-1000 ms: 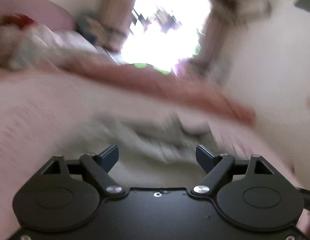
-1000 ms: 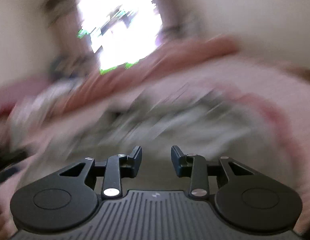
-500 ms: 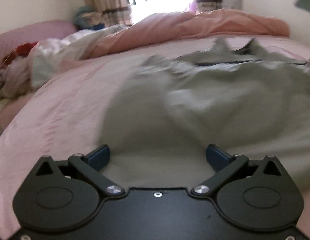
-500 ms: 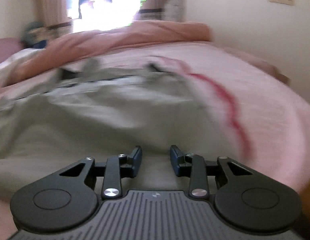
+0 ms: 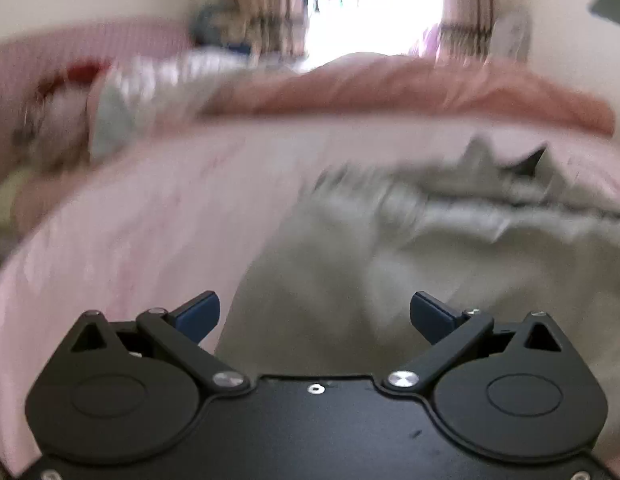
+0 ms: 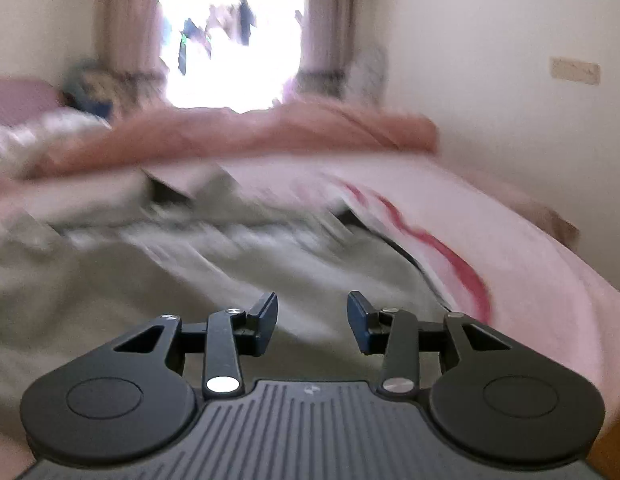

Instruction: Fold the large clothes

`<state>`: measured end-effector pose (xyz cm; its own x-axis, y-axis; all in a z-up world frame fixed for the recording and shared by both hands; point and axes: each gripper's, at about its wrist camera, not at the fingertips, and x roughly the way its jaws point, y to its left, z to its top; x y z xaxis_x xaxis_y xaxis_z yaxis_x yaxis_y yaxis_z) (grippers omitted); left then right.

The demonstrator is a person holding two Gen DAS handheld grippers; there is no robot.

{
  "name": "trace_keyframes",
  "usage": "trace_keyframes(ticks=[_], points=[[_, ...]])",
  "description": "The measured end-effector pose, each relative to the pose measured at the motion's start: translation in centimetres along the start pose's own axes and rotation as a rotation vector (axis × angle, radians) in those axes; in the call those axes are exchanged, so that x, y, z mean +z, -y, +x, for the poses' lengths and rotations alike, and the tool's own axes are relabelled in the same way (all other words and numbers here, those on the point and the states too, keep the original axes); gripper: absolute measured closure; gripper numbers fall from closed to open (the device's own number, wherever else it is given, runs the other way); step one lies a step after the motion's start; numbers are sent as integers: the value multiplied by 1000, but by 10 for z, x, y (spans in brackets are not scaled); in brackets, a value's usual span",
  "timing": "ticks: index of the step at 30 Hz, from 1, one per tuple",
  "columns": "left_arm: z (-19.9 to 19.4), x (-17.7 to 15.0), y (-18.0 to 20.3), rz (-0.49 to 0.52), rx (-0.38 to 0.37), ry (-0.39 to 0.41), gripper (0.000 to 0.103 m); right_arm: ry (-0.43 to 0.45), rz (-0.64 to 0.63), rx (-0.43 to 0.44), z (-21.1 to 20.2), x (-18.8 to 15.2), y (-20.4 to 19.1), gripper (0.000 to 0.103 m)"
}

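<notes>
A large grey-green garment [image 5: 410, 248] lies rumpled across the pink bed [image 5: 130, 220]; both views are motion-blurred. My left gripper [image 5: 314, 314] hangs over the garment's near left edge with its jaws spread wide and nothing between them. In the right wrist view the same garment [image 6: 190, 280] fills the foreground. My right gripper [image 6: 312, 320] is over its near part and its jaws are opening, the pads apart from the cloth and pressing on nothing.
A rolled salmon-pink quilt [image 5: 410, 88] runs along the bed's far side under a bright window [image 6: 230, 40]. A pillow and a heap of bedding [image 5: 122, 96] lie at the far left. A red stripe [image 6: 442, 256] marks the sheet at right, beside a cream wall.
The left jaws widened to their full spread and that view swung left. The right jaws spread apart after being nearly together. The garment lies flatter on the bed.
</notes>
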<state>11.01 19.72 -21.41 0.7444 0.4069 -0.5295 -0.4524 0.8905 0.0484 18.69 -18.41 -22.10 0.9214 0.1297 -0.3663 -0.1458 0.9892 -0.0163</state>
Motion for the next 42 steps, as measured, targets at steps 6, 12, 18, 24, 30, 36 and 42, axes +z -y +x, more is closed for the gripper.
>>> trace_keyframes(ticks=[6,12,18,24,30,36,42], points=[[9,16,38,24,-271,25,0,-59,52,334,24,11,-43,46],[65,-2,72,203,-201,-46,0,-97,-164,218,67,-7,-68,51],[80,2,19,178,-82,-1,0,-118,-63,-103,78,-5,27,55],[95,2,-24,-2,-126,-72,0,-181,88,-120,90,-3,81,53],[81,13,1,19,-60,-65,0,-82,26,-112,65,15,38,45],[65,40,23,-153,-101,-14,0,-29,7,135,66,38,-19,35],[58,49,47,-123,-82,-10,0,-69,-28,243,82,39,-67,35]])
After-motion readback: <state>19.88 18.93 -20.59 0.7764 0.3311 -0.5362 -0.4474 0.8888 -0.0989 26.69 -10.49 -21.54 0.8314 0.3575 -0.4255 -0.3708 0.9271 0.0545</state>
